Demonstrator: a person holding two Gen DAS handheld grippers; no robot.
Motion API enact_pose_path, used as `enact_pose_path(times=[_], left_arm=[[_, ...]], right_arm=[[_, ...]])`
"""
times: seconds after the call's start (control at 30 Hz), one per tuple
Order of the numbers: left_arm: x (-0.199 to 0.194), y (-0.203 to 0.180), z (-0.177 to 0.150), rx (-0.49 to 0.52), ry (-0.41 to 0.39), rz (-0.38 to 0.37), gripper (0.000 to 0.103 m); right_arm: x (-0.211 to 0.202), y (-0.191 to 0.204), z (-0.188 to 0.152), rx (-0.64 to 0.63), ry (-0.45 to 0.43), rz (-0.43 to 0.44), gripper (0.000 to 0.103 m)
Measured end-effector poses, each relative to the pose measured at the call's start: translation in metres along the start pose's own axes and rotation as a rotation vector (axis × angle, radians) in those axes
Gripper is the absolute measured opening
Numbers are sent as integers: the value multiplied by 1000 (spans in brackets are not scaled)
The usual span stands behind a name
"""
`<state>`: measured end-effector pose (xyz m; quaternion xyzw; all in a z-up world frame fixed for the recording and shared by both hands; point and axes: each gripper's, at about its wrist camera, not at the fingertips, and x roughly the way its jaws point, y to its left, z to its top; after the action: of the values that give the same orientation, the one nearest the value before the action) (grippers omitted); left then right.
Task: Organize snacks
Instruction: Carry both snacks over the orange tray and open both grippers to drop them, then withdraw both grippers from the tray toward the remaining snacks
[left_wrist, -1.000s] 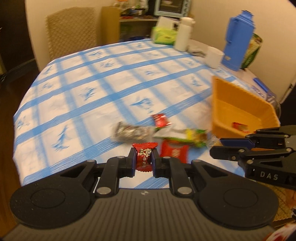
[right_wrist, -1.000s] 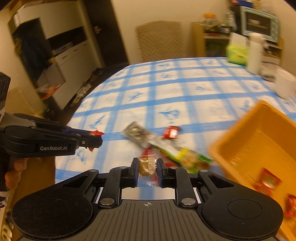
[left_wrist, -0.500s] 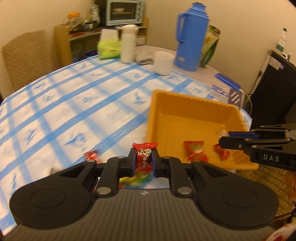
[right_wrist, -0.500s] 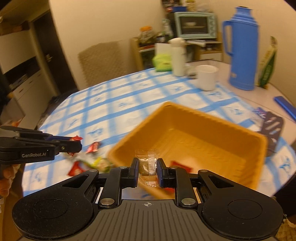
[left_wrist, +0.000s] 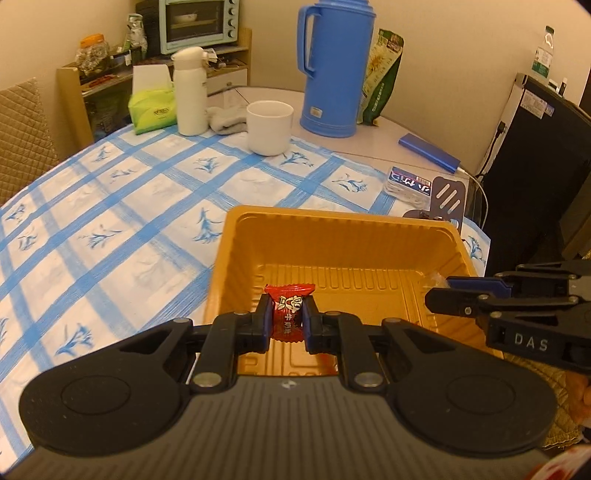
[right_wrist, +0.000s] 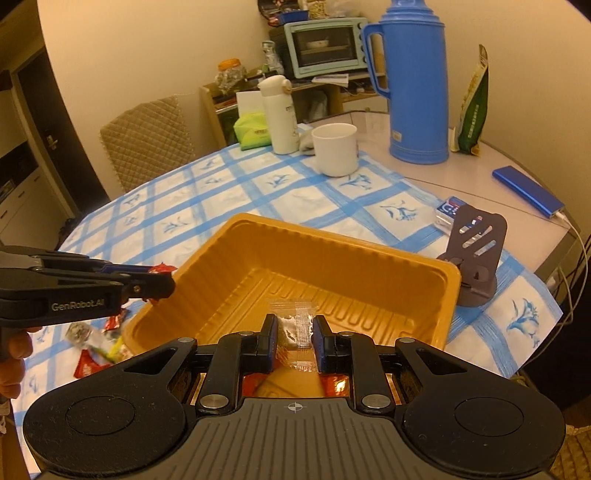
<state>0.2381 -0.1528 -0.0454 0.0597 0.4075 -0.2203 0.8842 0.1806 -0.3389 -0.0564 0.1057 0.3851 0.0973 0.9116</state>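
The left gripper (left_wrist: 288, 319) pinches a red wrapped candy (left_wrist: 290, 310) over the near edge of the orange tray (left_wrist: 332, 221). The right gripper (right_wrist: 294, 334) clamps a clear-wrapped snack (right_wrist: 295, 325) above that tray too. More loose snacks (right_wrist: 98, 341) lie on the blue-checked tablecloth (left_wrist: 110, 206) left of the tray. Beyond stand a white mug (left_wrist: 269, 127) and blue thermos (left_wrist: 332, 66).

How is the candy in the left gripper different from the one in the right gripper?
The red candy has a solid red wrapper with printing; the clear packet is see-through, showing something brownish inside. The left gripper holds the red one, the right gripper the clear one. Both hang over the orange tray.
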Motion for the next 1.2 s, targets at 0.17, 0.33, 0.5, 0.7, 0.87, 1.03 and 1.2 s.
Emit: enact_pose_path(times=[0.17, 0.33, 0.5, 0.7, 0.87, 1.03, 1.2], left_arm=[[23, -6, 5, 12, 32, 4, 15], [43, -9, 7, 22, 64, 15, 15], [57, -12, 9, 31, 83, 21, 15], [63, -10, 10, -8, 101, 22, 32], [54, -11, 10, -9, 82, 31, 36], [41, -6, 10, -29, 59, 37, 36], [27, 2, 10, -48, 31, 49, 36]], right_arm=[[9, -7, 2, 7, 11, -4, 21], [17, -13, 3, 15, 21, -12, 21], [20, -18, 4, 20, 24, -18, 21], [20, -22, 5, 24, 26, -24, 21], [21, -22, 7, 25, 26, -20, 21], [26, -21, 8, 21, 29, -16, 21], [33, -17, 11, 11, 35, -12, 21]])
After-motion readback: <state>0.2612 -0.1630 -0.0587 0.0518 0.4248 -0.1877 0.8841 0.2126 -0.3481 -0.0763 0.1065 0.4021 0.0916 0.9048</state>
